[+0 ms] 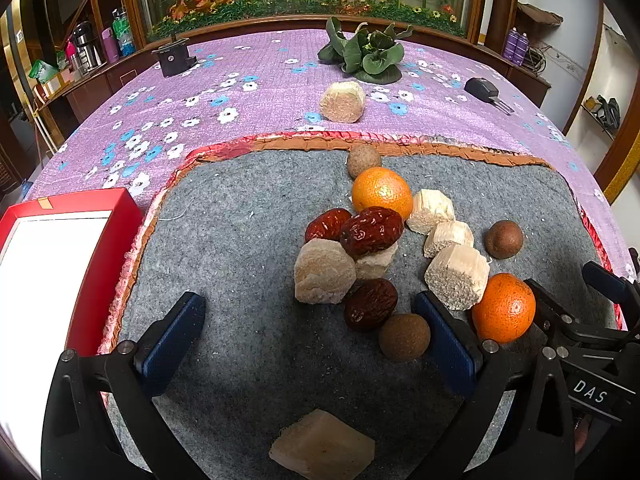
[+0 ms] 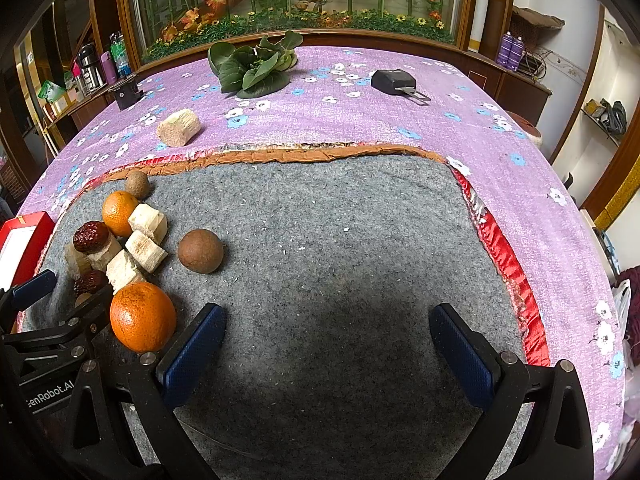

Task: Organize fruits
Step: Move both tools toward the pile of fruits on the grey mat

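A pile of fruit lies on the grey felt mat [image 1: 240,240]: two oranges [image 1: 382,192] [image 1: 504,308], red dates [image 1: 372,230], pale sugarcane chunks [image 1: 324,276] and brown round fruits [image 1: 503,239]. My left gripper [image 1: 312,340] is open low over the mat, with a dark date [image 1: 370,304] and a brown round fruit [image 1: 404,336] between its fingers, untouched. My right gripper [image 2: 328,356] stands open over bare mat [image 2: 340,220]. Its left finger is beside the near orange [image 2: 142,316]. A lone brown fruit [image 2: 200,251] sits ahead.
A red box [image 1: 64,240] with a white inside sits left of the mat. One cane piece [image 1: 342,102], leafy greens [image 1: 366,54] and black devices [image 2: 394,80] lie on the purple cloth beyond. Another cane chunk [image 1: 322,446] lies near my left gripper's base.
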A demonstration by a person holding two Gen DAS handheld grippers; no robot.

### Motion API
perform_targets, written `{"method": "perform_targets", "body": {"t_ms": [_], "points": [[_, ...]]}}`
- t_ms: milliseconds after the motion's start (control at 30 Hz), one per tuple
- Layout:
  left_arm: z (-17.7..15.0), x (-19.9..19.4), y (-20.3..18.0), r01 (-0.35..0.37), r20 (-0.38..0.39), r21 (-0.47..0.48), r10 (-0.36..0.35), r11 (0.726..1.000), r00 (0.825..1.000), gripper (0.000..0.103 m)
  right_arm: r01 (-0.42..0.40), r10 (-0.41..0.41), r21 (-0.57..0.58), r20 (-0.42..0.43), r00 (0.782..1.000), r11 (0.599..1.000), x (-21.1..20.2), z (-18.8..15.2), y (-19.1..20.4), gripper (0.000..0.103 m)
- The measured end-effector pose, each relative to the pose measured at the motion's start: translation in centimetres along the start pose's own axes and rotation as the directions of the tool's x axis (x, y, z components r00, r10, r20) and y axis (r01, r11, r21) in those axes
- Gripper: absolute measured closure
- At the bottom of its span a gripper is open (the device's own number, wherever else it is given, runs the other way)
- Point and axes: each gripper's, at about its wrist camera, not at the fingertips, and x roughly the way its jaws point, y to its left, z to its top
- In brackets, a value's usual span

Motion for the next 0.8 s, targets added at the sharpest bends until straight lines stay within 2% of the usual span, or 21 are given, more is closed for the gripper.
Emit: {"method": "perform_targets", "body": {"t_ms": [167, 267, 400, 433, 467, 500, 633, 667, 800], "points": [[-0.3, -0.5, -0.1, -0.017, 0.006, 0.009, 0.017, 1.0, 1.0, 0.0, -0.021, 0.02, -0.022, -0.016, 1.0, 1.0, -0.2, -0.2, 0.0, 0.0], [-0.8, -1.7, 0.1, -0.068, 0.047, 0.014, 0.068, 0.998, 0.997, 0.0, -0.089, 0.088, -0.036, -0.026, 0.996, 0.995, -1.0, -0.4, -0.2, 0.0], [-1.0, -4.5, 0.7, -0.098, 0.111, 0.003, 0.097, 0.995, 0.989, 0.0, -0.151, 0.156, -0.053, 0.093, 0.983, 0.987, -3.4, -1.3, -0.1, 0.0], [-1.0, -5.1, 1.0, -0.086, 0.131, -0.015, 0.087, 0.996, 0.988, 0.0, -0.154, 0.163, -0.067, 0.151, 0.975, 0.986, -4.1, -1.6, 0.2, 0.0], [-1.0, -5.7, 1.3, -0.077, 0.155, -0.03, 0.081, 0.997, 0.985, 0.0, -0.132, 0.145, -0.091, 0.154, 0.977, 0.987, -4.8, -1.6, 0.4, 0.0], [-1.2, -6.5, 1.7, -0.069, 0.183, -0.042, 0.076, 0.997, 0.98, 0.0, -0.123, 0.143, -0.105, 0.207, 0.968, 0.987, -5.6, -1.9, 0.8, 0.0], [-1.6, -9.0, 2.9, -0.066, 0.247, -0.077, 0.083, 0.995, 0.966, 0.0, -0.124, 0.152, -0.136, 0.224, 0.963, 0.983, -8.2, -2.2, 2.0, 0.0], [-1.6, -9.4, 2.7, -0.094, 0.242, -0.059, 0.105, 0.994, 0.965, 0.0, -0.145, 0.168, -0.127, 0.198, 0.966, 0.981, -8.7, -2.1, 1.8, 0.0], [-1.9, -10.6, 3.2, -0.103, 0.249, -0.071, 0.118, 0.992, 0.961, 0.0, -0.137, 0.167, -0.155, 0.2, 0.966, 0.978, -9.8, -2.3, 2.7, 0.0]]}}
